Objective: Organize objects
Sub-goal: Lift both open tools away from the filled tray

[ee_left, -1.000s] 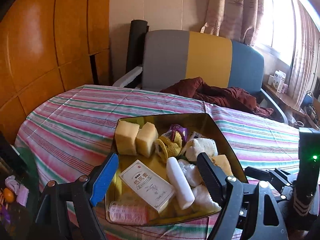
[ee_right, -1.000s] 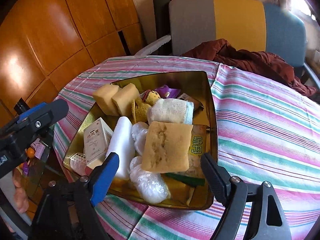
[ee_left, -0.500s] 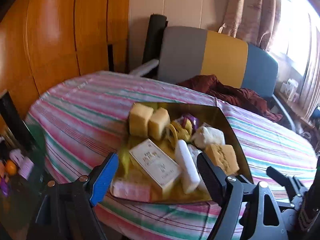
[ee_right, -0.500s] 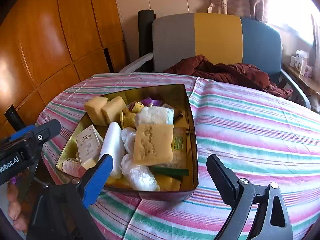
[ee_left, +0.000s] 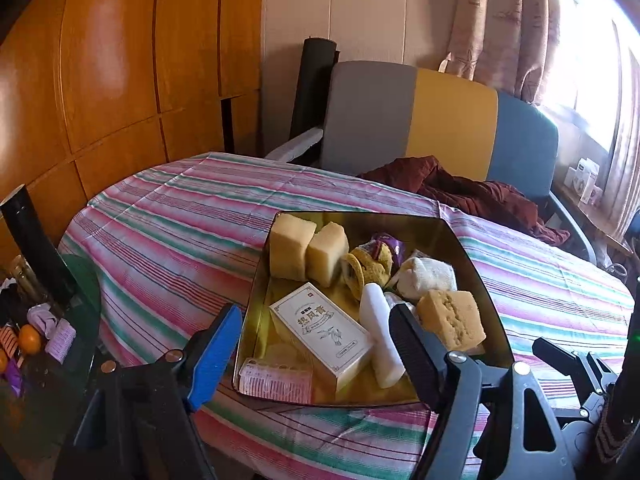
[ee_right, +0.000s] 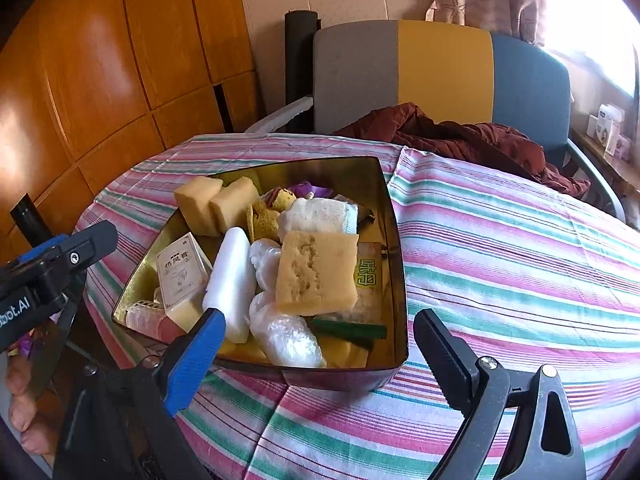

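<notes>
A gold tray [ee_left: 472, 264] on the striped table holds two yellow sponge blocks [ee_left: 290, 250], a white lettered box [ee_left: 324, 330], a white stick [ee_left: 378, 332], a tan sponge [ee_left: 454, 318], a white cloth roll [ee_left: 428, 276] and a pink roller [ee_left: 276, 378]. My left gripper [ee_left: 316, 314] hovers short of the tray's near edge. Its jaws are closing, wide apart, with nothing between the pads. My right gripper [ee_right: 318, 316] is open in front of the tray's [ee_right: 394, 240] near right corner, and touches nothing. There the tan sponge [ee_right: 316, 268] lies on clear plastic bags [ee_right: 286, 336].
The round table carries a pink, green and white striped cloth [ee_right: 500, 248]. Behind it stands a grey, yellow and blue chair [ee_left: 452, 120] with a dark red cloth [ee_left: 460, 192]. Left of the table are a black tube [ee_left: 28, 240] and a low surface with oranges [ee_left: 30, 338].
Both grippers have backed away from the tray, which looks smaller and farther off. The right jaws have spread wider. The things in the tray have not moved.
</notes>
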Demonstrator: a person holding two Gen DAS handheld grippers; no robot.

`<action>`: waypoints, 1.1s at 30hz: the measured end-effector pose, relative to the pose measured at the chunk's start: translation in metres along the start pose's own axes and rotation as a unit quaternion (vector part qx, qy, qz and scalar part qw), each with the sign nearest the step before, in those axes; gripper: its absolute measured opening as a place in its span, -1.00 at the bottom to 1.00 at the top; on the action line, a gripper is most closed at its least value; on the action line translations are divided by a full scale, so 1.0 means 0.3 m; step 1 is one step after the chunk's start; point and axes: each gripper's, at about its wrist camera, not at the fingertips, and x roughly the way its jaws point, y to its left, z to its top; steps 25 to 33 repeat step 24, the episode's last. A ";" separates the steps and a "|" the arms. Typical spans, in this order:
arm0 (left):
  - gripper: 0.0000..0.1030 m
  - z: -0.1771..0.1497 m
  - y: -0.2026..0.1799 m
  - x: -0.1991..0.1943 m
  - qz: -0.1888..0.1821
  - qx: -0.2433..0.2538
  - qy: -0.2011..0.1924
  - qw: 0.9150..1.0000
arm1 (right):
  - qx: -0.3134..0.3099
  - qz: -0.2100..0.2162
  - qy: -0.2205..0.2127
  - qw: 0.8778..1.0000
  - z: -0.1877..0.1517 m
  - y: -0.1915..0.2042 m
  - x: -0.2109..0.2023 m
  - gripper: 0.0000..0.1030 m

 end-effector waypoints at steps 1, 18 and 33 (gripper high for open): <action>0.50 -0.001 0.001 -0.001 0.000 0.000 0.001 1.000 | 0.000 0.000 0.001 1.000 0.000 0.001 0.003 0.86; 0.44 -0.013 0.008 0.012 0.005 0.007 0.008 1.000 | -0.004 -0.001 0.015 1.000 -0.004 0.008 0.032 0.86; 0.41 -0.015 0.009 0.014 0.002 0.007 0.006 1.000 | -0.004 0.000 0.013 1.000 -0.003 0.006 0.032 0.86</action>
